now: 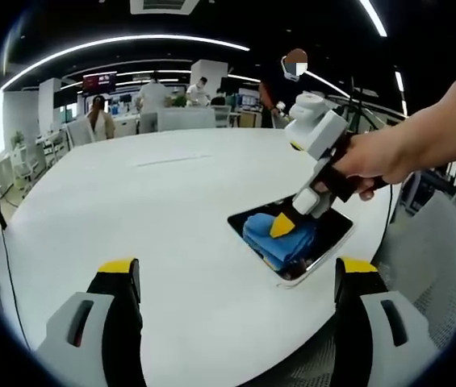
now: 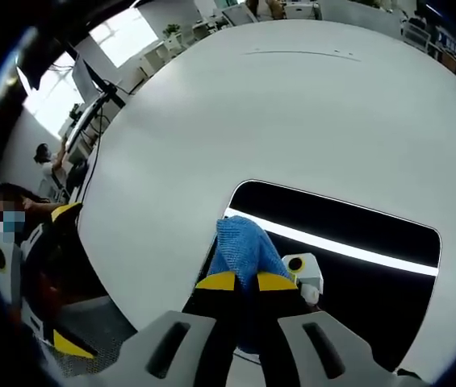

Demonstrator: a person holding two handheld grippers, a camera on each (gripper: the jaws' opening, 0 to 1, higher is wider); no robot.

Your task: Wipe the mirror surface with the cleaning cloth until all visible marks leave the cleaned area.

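The right gripper (image 2: 245,281) has its jaws clamped together on the blue cleaning cloth (image 2: 242,247), pressing it onto the mirror (image 2: 357,278) just ahead of its tips. The left gripper (image 1: 240,270) hangs nearer the table's edge, jaws wide apart, the mirror beyond them. Bare white table (image 1: 163,201) spreads past the mirror; people stand far behind.

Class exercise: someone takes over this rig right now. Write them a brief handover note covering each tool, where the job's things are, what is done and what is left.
Right tool: shut on the blue cloth, pressing it onto the mirror near one end.
Left tool: open, holding nothing, above the white table.
The mirror lies flat near the table edge.
Done: cloth gripped and on the glass.
Left: wipe the rest of the surface; marks are too small to judge here.
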